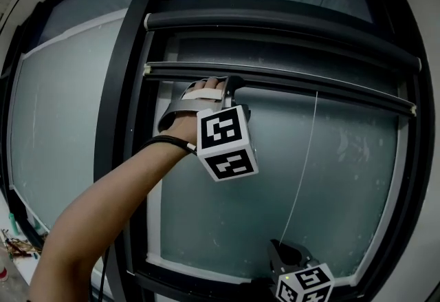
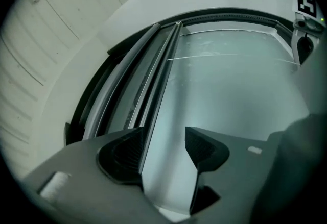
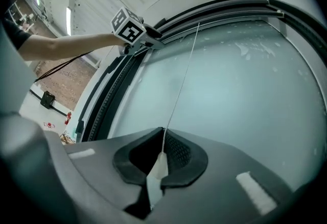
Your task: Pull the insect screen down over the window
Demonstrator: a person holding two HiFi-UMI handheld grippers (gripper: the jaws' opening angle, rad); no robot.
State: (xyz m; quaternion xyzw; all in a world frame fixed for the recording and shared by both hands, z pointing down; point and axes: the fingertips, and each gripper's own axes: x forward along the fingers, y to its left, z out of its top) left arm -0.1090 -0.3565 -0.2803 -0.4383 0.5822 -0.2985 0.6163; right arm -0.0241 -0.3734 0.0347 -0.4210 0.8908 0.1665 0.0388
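Observation:
The insect screen's dark pull bar [image 1: 309, 82] hangs a little below the roller housing [image 1: 275, 22] at the window's top. My left gripper [image 1: 221, 84] is up at the bar's left part. In the left gripper view it [image 2: 163, 141] is open, and the bar [image 2: 158, 75] runs in along its left pad without being pressed. A thin white pull cord [image 1: 302, 163] drops from the bar to my right gripper [image 1: 289, 252] at the window's bottom. That gripper [image 3: 162, 154] is shut on the cord [image 3: 181, 80] and its white end tab.
Dark frame posts [image 1: 130, 87] and side tracks border the frosted glass pane [image 1: 234, 211]. Another pane [image 1: 62, 122] lies to the left. Small clutter [image 1: 17, 245] sits low at the far left. My left forearm [image 1: 103, 211] crosses the left post.

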